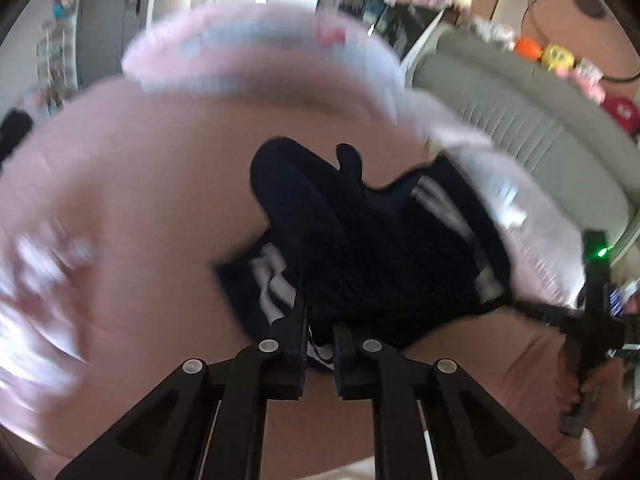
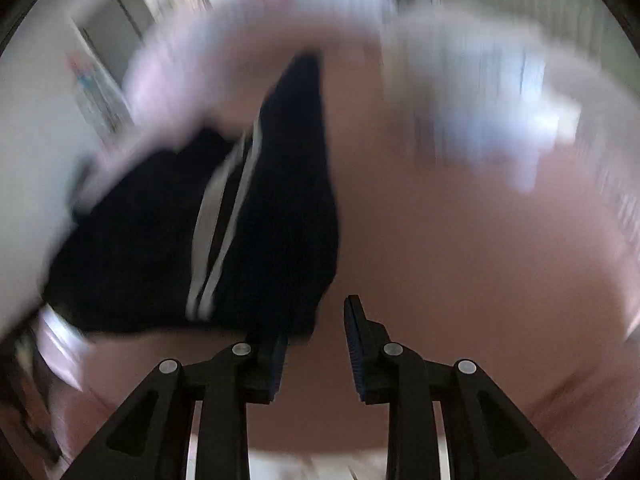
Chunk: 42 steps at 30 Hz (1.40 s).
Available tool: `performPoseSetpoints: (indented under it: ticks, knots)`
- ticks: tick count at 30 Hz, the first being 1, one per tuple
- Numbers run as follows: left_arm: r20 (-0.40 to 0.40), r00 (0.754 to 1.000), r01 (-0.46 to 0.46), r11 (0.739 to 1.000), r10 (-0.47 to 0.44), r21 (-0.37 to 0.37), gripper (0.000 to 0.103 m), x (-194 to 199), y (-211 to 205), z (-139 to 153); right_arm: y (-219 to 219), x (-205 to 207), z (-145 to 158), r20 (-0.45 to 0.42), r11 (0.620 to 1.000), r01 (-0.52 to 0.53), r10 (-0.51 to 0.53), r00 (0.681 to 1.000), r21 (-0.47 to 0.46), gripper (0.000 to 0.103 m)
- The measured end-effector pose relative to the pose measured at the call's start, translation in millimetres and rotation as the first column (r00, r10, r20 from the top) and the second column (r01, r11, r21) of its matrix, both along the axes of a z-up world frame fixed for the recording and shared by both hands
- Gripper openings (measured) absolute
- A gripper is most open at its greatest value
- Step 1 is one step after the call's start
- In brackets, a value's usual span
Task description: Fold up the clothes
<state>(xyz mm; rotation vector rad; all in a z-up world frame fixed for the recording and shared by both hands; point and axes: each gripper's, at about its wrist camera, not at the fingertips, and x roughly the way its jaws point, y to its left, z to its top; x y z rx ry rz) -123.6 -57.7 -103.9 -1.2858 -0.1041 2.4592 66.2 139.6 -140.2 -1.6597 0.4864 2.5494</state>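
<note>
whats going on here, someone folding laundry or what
Yes, a person is folding clothes with a handheld gripper in each hand. The left gripper is shut on the edge of a dark garment with white stripes, which lies bunched on a pink bed cover. The right gripper is open with nothing between its fingers, its left finger close to the garment's edge. Both views are motion-blurred, so things seem mid-move. A grey sofa sits beyond the bed.

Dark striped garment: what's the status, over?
Left gripper shut on dark striped garment. Right gripper open, empty, beside it. Garment bunched on pink bedding. Nothing blocking.
</note>
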Motion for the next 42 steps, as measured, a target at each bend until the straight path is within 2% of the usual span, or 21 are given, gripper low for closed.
performPoseSetpoints:
  ticks: [2, 3, 4, 6, 7, 8, 11, 14, 16, 19, 21, 22, 23, 26, 28, 33, 35, 36, 38, 40, 42]
  knots:
    - [0.152, 0.988, 0.013, 0.996, 0.000, -0.089, 0.013, -4.9, 7.4, -53.3, -6.9, 7.6, -45.3, 0.143, 0.998, -0.055, 0.055, 0.988, -0.004, 0.026]
    - [0.156, 0.988, 0.010, 0.994, 0.007, -0.108, 0.013, -2.6, 7.7, -60.3, -11.5, 12.9, -37.9, 0.118, 0.996, -0.082, 0.078, 0.990, 0.033, 0.026]
    - [0.139, 0.990, 0.005, 0.996, 0.007, -0.084, 0.015, 1.5, 4.4, -57.3, -16.2, 18.2, -30.5, 0.094, 0.992, -0.107, 0.100, 0.990, 0.070, 0.028]
    - [0.110, 0.994, -0.016, 1.000, 0.016, -0.007, 0.036, 9.5, -6.4, -47.8, -25.3, 26.5, -10.7, 0.045, 0.979, -0.151, 0.146, 0.988, 0.135, 0.030]
    - [0.100, 0.994, -0.035, 0.999, 0.031, 0.034, 0.059, 12.6, -13.8, -43.5, -29.9, 30.1, 1.5, 0.006, 0.973, -0.167, 0.168, 0.986, 0.158, 0.035]
    - [0.092, 0.995, -0.053, 0.996, 0.046, 0.075, 0.063, 15.8, -21.1, -39.2, -35.4, 33.2, 10.7, -0.036, 0.966, -0.182, 0.192, 0.981, 0.184, 0.042]
    - [0.039, 0.986, -0.168, 0.980, 0.165, 0.104, 0.063, 29.4, -44.8, -37.8, -52.9, 38.5, 30.9, -0.145, 0.938, -0.219, 0.264, 0.954, 0.267, 0.051]
    - [0.066, 0.985, -0.166, 0.980, 0.159, 0.108, 0.061, 32.9, -43.0, -48.6, -75.6, 15.9, 13.8, -0.086, 0.882, -0.290, 0.344, 0.935, 0.372, 0.051]
    - [0.088, 0.986, -0.153, 0.982, 0.144, 0.111, 0.058, 34.6, -39.7, -56.4, -88.2, 2.2, 1.7, -0.044, 0.851, -0.363, 0.408, 0.912, 0.379, 0.051]
    - [0.122, 0.985, -0.135, 0.984, 0.121, 0.117, 0.057, 37.1, -34.8, -68.2, -113.3, 0.2, -9.8, -0.039, 0.794, -0.446, 0.505, 0.862, 0.413, 0.051]
    - [0.116, 0.987, -0.128, 0.985, 0.115, 0.117, 0.055, 30.9, -28.7, -71.3, -117.6, -4.5, -16.7, -0.030, 0.780, -0.450, 0.512, 0.858, 0.435, 0.050]
    - [0.107, 0.988, -0.126, 0.986, 0.114, 0.108, 0.054, 26.7, -17.0, -71.0, -114.6, -10.6, -18.5, -0.025, 0.790, -0.438, 0.495, 0.868, 0.430, 0.046]
    - [0.096, 0.988, -0.127, 0.988, 0.118, 0.091, 0.052, 21.3, -8.2, -69.5, -106.2, -18.3, -20.4, -0.033, 0.815, -0.409, 0.462, 0.886, 0.411, 0.034]
    - [0.079, 0.984, -0.162, 0.986, 0.159, 0.032, 0.041, 16.2, 3.2, -73.1, -77.0, -33.6, -20.1, -0.063, 0.869, -0.323, 0.371, 0.926, 0.374, 0.022]
    - [0.068, 0.983, -0.170, 0.985, 0.170, -0.013, 0.034, 13.4, 11.2, -76.0, -61.6, -44.5, -19.7, -0.082, 0.868, -0.275, 0.336, 0.938, 0.413, 0.019]
    - [0.016, 0.991, -0.131, 0.987, 0.133, -0.091, 0.034, 19.2, 25.1, -63.4, -22.3, -49.3, 8.9, -0.164, 0.898, -0.156, 0.241, 0.957, 0.411, 0.017]
    - [0.009, 0.991, -0.130, 0.984, 0.132, -0.121, 0.035, 21.7, 26.2, -59.0, -14.4, -40.4, 14.7, -0.168, 0.877, -0.121, 0.222, 0.961, 0.465, 0.017]
    - [0.031, 0.992, -0.119, 0.986, 0.124, -0.118, 0.035, 21.9, 24.8, -59.7, -9.6, -34.7, 16.1, -0.168, 0.858, -0.095, 0.205, 0.964, 0.504, 0.017]
    - [0.107, 0.988, -0.103, 0.994, 0.107, -0.043, 0.035, 21.8, 12.2, -66.3, 7.7, -28.8, 2.5, -0.115, 0.844, -0.080, 0.165, 0.980, 0.531, 0.017]
    - [0.125, 0.985, -0.121, 0.992, 0.116, 0.031, 0.035, 22.4, -0.8, -67.3, 30.8, -24.8, -25.8, 0.004, 0.890, -0.107, 0.117, 0.993, 0.443, 0.017]
    - [0.113, 0.985, -0.140, 0.984, 0.128, 0.106, 0.035, 23.8, -13.5, -62.5, 43.5, -14.5, -31.0, 0.016, 0.913, -0.076, 0.076, 0.997, 0.400, 0.017]
